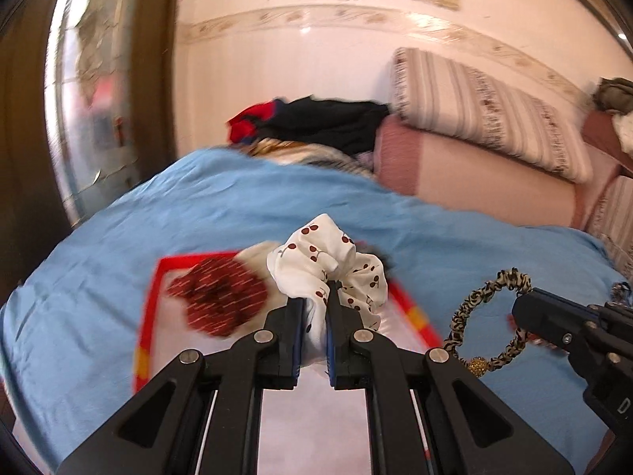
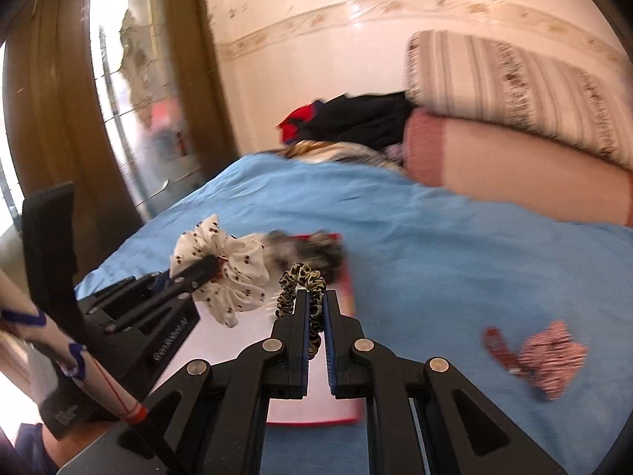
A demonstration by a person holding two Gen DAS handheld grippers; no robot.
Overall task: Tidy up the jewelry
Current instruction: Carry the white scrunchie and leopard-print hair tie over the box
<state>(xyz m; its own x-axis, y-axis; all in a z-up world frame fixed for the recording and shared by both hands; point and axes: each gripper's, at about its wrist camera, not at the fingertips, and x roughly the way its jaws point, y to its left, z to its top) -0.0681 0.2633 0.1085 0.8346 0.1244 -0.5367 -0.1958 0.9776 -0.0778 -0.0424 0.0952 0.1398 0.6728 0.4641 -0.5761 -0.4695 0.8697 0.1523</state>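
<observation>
My left gripper (image 1: 316, 297) is shut on a white cherry-print scrunchie (image 1: 316, 253), held above a red-rimmed tray (image 1: 148, 308) on the blue bedsheet (image 1: 277, 206). A dark red scrunchie (image 1: 221, 297) lies in the tray. My right gripper (image 2: 316, 295) is shut on a leopard-print hair tie (image 2: 289, 281) with a gold bead, just over the tray's (image 2: 316, 420) right side. Each view shows the other gripper: the right one (image 1: 520, 308) with the leopard tie (image 1: 461, 314), the left one (image 2: 211, 265) with the white scrunchie (image 2: 233, 273). Everything is motion-blurred.
A pink patterned scrunchie (image 2: 554, 360) and a small red item (image 2: 496, 344) lie on the sheet to the right. Striped and pink pillows (image 1: 486, 118) and a clothes pile (image 1: 316, 122) sit at the bed's far end. A brown mirrored door (image 1: 99, 79) stands left. A person's hand (image 2: 47, 340) holds the left gripper.
</observation>
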